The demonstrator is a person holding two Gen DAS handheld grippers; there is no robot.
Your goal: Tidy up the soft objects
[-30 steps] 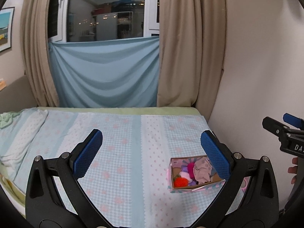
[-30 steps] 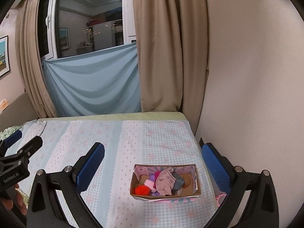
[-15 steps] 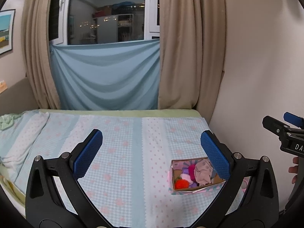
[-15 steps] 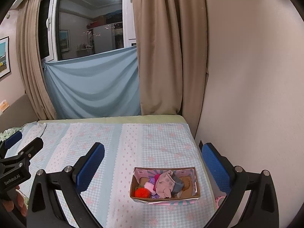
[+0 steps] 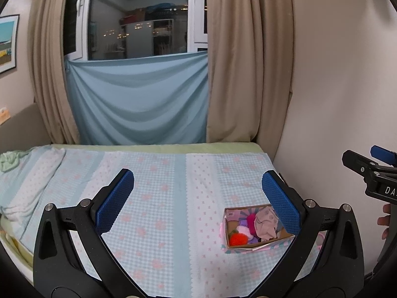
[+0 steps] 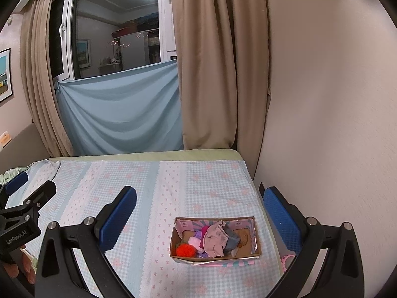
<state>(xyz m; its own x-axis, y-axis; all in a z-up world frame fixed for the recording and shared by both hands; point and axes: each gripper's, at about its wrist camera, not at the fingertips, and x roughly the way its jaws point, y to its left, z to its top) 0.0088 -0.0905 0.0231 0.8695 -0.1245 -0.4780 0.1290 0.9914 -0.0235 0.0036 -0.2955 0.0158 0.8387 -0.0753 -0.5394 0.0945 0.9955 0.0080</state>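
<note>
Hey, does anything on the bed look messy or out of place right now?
Mostly tidy. The cardboard box sits square on the bedspread, but the soft things inside are heaped loosely, with a pink cloth draped over the pile. A pink object lies beside the box near the wall, and a green cloth is bunched at the far left edge.

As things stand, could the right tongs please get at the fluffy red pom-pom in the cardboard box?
Probably yes: the right tongs stand open above the bed, and the fluffy red pom-pom lies uncovered at the open cardboard box's left end, nothing between.
</note>
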